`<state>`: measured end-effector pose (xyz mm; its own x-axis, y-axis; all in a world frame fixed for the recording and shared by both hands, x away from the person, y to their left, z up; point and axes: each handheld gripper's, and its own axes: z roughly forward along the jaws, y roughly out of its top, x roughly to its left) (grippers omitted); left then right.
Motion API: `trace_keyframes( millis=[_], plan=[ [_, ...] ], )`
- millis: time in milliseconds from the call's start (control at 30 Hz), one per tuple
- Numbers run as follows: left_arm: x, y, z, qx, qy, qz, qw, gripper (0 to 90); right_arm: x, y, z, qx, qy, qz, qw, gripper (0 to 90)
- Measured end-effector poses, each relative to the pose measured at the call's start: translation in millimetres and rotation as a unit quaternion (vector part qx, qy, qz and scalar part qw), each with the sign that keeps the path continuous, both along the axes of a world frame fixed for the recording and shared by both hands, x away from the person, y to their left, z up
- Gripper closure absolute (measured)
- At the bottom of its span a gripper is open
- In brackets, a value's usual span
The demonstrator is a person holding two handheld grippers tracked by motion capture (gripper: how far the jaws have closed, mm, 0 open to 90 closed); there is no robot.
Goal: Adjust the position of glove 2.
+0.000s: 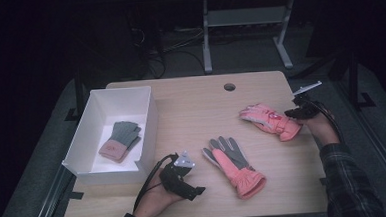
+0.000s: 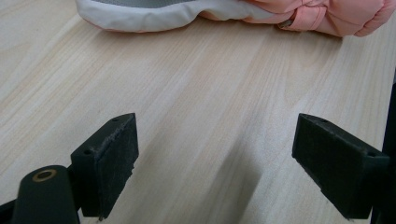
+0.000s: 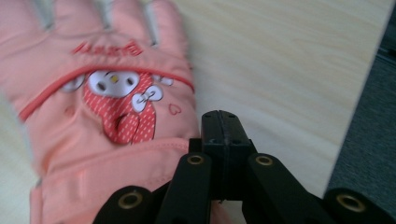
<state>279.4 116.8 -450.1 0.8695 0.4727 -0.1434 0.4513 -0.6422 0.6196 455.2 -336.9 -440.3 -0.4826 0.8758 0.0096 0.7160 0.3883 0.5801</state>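
Two pink winter gloves lie on the wooden table [image 1: 191, 108]. One glove [image 1: 270, 120] [image 3: 107, 93] lies back up at the right and shows a cartoon patch. My right gripper [image 1: 294, 114] [image 3: 223, 133] is shut, its tips at the right edge of this glove's cuff; whether fabric is pinched between them I cannot tell. The other pink glove [image 1: 234, 164] [image 2: 233, 11] lies grey palm up near the front middle. Left of it, my left gripper [image 1: 195, 191] [image 2: 215, 140] stands open over bare wood, a little short of that glove.
A white box [image 1: 93, 113] sits at the table's left and holds a grey glove with a pink cuff [image 1: 120, 140]. A round cable hole [image 1: 229, 87] is near the far edge. The table's right edge runs close beside the right gripper.
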Motion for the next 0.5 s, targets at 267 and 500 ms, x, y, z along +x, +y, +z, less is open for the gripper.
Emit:
trace_keyframes(
  millis=[267, 500],
  plan=[
    [-1.4, -2.0, -1.0, 0.006, 0.004, -0.006, 1.0000, 14.0, -33.2, 15.8, -1.4, 0.016, 0.002, 0.055, 0.9984, 90.0],
    [-1.0, -1.7, -1.2, 0.010, 0.004, -0.010, 0.9999, 14.1, -44.1, 21.3, 11.0, 0.021, 0.002, 0.020, 0.9996, 76.3]
  ],
)
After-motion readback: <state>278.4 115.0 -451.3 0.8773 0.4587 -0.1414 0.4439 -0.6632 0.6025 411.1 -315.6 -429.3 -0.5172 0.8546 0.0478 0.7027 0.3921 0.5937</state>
